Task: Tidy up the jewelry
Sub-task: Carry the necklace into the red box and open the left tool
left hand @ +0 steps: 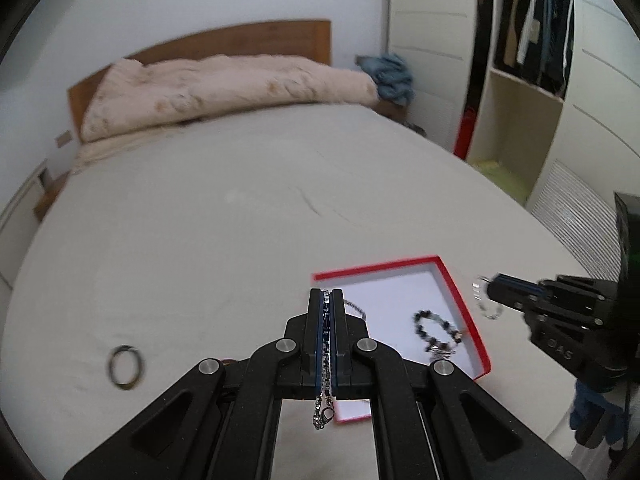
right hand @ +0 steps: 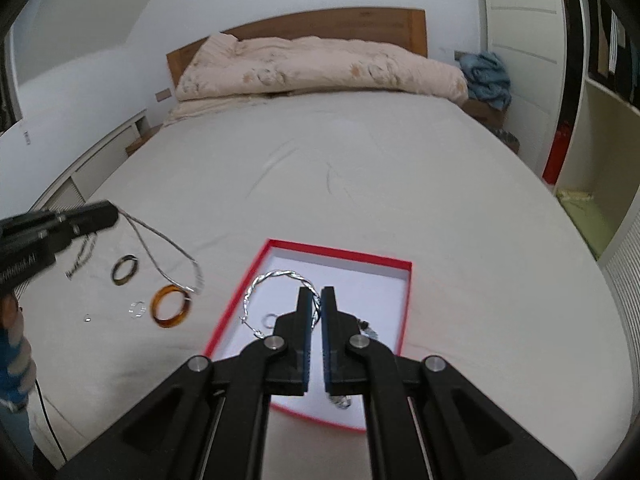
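Observation:
My left gripper (left hand: pixel 326 292) is shut on a silver chain necklace (left hand: pixel 323 414) that runs between its fingers, its clasp dangling below. In the right wrist view the left gripper (right hand: pixel 112 214) sits at the left, with the necklace (right hand: pixel 160 246) looping down onto the bed. My right gripper (right hand: pixel 317 300) is shut on a twisted silver hoop bracelet (right hand: pixel 276 275) above the red box (right hand: pixel 340 255). In the left wrist view the right gripper (left hand: pixel 492 294) holds the hoop (left hand: pixel 480 294) just right of the box (left hand: pixel 376 266). A black beaded bracelet (left hand: pixel 436 330) lies inside the box.
On the grey sheet (left hand: pixel 200 240) left of the box lie a dark bangle (right hand: pixel 125 270), an amber bangle (right hand: pixel 171 306) and a small clear ring (right hand: pixel 137 308). A small ring (right hand: pixel 271 319) rests in the box. A folded quilt (right hand: pixel 320 68) lies by the headboard; an open wardrobe (left hand: pixel 528 40) stands at the right.

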The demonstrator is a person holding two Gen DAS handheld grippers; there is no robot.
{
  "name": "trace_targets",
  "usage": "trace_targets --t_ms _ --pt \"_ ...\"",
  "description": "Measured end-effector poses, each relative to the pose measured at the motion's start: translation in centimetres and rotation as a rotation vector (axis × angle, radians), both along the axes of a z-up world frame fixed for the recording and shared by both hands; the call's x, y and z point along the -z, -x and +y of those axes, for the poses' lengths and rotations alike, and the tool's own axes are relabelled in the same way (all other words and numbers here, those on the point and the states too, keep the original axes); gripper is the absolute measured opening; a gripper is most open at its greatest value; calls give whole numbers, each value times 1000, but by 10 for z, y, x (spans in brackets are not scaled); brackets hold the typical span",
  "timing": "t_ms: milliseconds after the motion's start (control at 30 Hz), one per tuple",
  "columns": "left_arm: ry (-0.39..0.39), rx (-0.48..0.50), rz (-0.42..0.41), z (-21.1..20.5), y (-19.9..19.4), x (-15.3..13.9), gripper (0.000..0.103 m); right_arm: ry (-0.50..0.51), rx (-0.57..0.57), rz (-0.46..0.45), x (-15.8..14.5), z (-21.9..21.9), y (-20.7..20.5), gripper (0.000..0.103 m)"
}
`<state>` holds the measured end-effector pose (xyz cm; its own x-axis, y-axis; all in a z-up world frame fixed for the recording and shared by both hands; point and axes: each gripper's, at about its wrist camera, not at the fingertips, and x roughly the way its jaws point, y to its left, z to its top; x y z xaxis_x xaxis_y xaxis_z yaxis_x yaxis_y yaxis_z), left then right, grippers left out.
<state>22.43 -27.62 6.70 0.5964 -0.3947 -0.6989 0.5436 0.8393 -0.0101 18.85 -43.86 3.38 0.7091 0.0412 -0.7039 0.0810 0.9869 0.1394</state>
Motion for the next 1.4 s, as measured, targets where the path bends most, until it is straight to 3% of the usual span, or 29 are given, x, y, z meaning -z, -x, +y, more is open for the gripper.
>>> trace_targets --t_ms 367,567,800,1267,1400 --pt "-82 48 81 -73 -44 82 2 -35 33 76 73 -35 -54 4" --pt "-101 36 130 -78 -59 115 2 -38 34 127 102 -45 -78 4" --pt "-136 37 192 -76 -54 154 2 -40 10 178 126 -48 -79 4" --pt "-172 9 210 -67 -52 179 3 -11 -25 198 136 -46 -75 5" --pt "-169 10 216 -67 -57 180 8 -7 -23 193 136 -45 -75 6"
